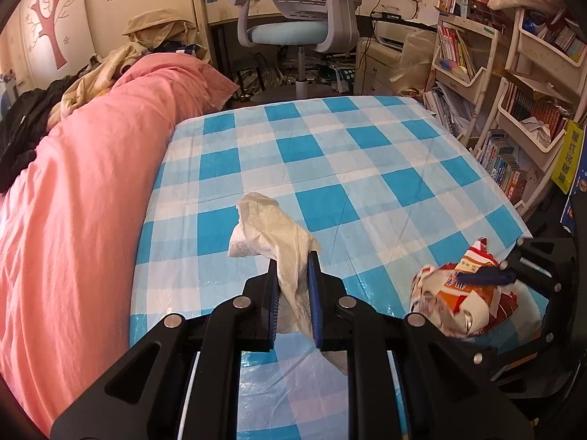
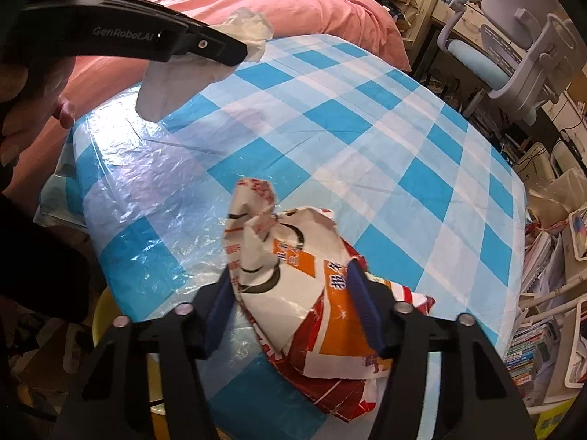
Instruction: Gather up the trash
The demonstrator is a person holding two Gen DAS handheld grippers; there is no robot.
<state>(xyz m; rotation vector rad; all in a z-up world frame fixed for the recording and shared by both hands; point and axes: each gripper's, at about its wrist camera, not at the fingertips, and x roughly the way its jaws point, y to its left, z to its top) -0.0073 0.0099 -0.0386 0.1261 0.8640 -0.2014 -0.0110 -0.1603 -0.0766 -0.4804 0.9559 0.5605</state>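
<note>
A pink quilt (image 1: 84, 190) lies heaped to the left of my left tongs (image 1: 293, 260), and the table with its blue-and-white checked plastic cloth (image 1: 330, 154) stretches out ahead of both tools. Past the far edge stands a pale office chair (image 1: 304, 18), and bookshelves (image 1: 521, 110) crowd the side beyond my right tongs (image 2: 290, 275). My right tongs are clamped on a crumpled orange, red and white wrapper (image 2: 304, 293); both blue pads press its sides while its lower part rests on the cloth. My left tongs are nearly closed, pinching a crumpled white tissue (image 1: 275, 234) that sticks out past the tips, lifted clear of the cloth. The two pieces of trash sit well apart.
</note>
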